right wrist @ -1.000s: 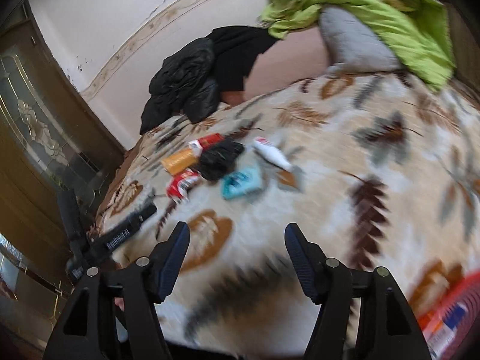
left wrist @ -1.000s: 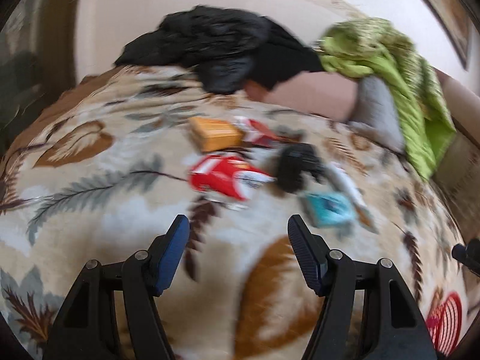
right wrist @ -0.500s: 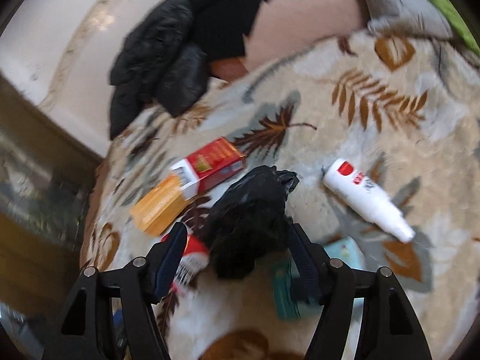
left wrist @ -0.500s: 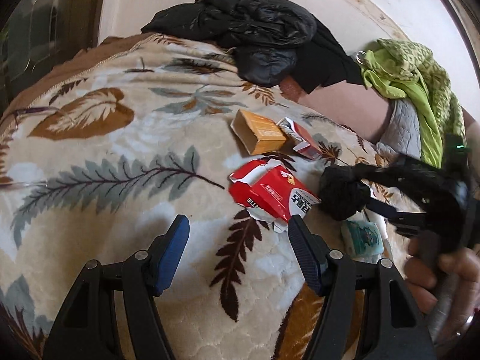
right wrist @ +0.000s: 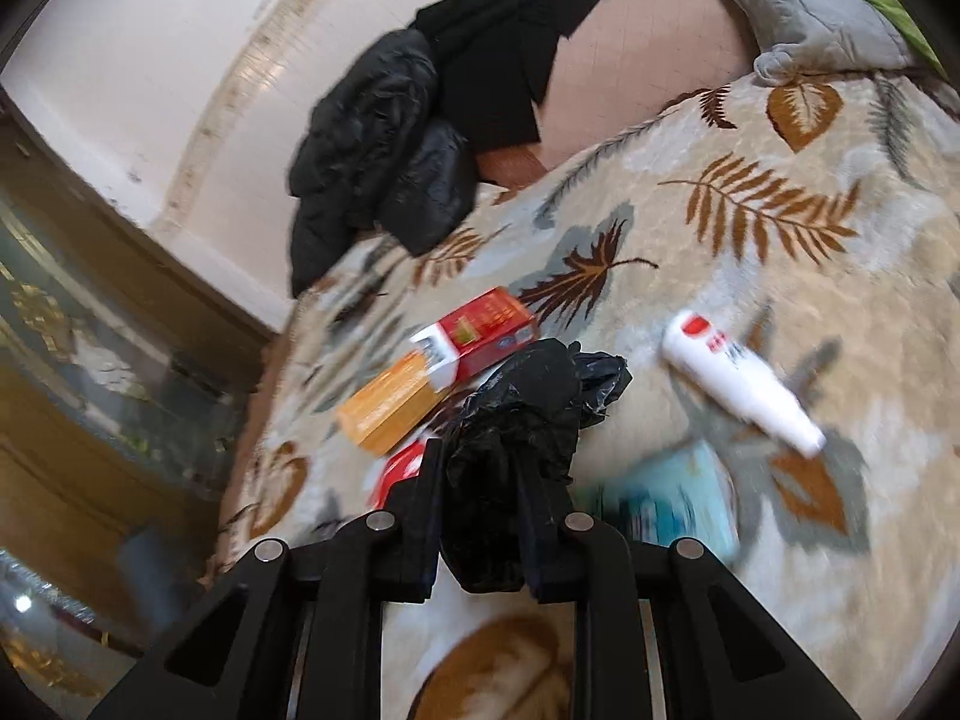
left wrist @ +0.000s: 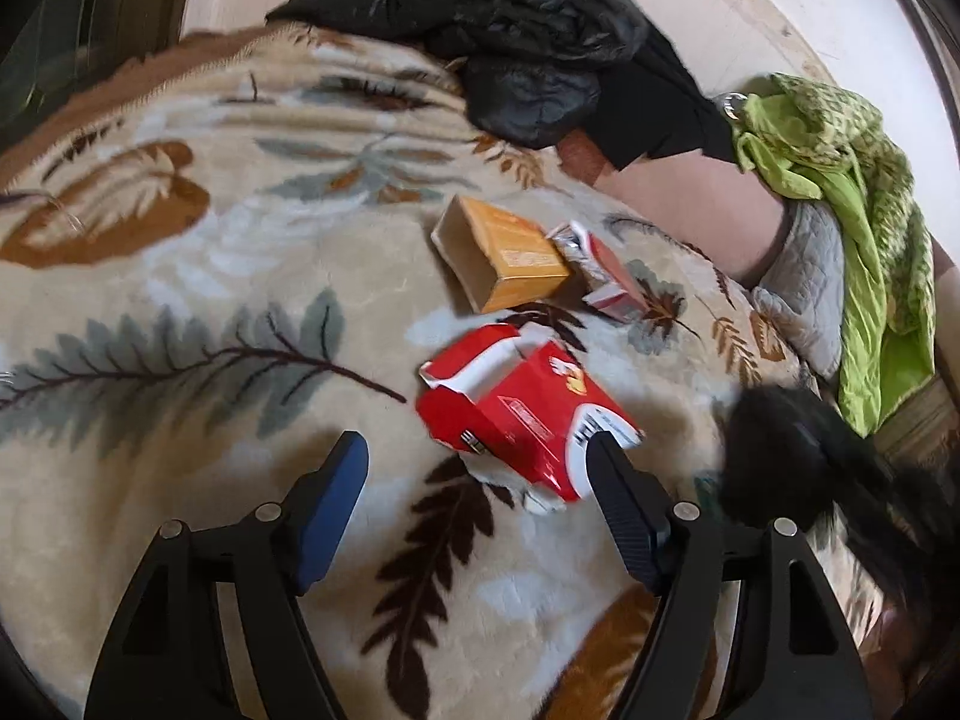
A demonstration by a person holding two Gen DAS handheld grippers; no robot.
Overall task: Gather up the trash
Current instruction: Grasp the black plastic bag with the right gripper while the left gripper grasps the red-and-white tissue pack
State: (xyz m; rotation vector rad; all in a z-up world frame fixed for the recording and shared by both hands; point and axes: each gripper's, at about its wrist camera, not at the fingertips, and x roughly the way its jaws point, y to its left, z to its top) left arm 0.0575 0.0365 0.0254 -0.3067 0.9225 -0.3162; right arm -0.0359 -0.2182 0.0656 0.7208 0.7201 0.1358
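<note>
On the leaf-print blanket [left wrist: 180, 312] lies a torn red carton [left wrist: 516, 414]; its near end sits between the fingertips of my left gripper [left wrist: 477, 447], whose jaws are opening and do not touch it. Behind it lie an orange box [left wrist: 504, 252] and a red-and-white box [left wrist: 606, 276]. My right gripper [right wrist: 480, 456] is closing on a crumpled black plastic bag [right wrist: 528, 402], which is pinched between its fingers. Around the bag lie the orange box [right wrist: 390, 408], the red box [right wrist: 486, 330], a white bottle [right wrist: 738, 384] and a blurred teal packet [right wrist: 678, 504].
A black jacket [left wrist: 528, 42] is heaped at the far edge of the bed. A green cover [left wrist: 852, 192] and a grey pillow [left wrist: 804, 264] lie at the right. Dark wood-and-glass furniture [right wrist: 90, 360] stands beyond the bed's left edge.
Both grippers moved in toward the litter. The right one's fingers, wide around the black bag before, have squeezed onto it. The red carton has come between the left one's fingertips.
</note>
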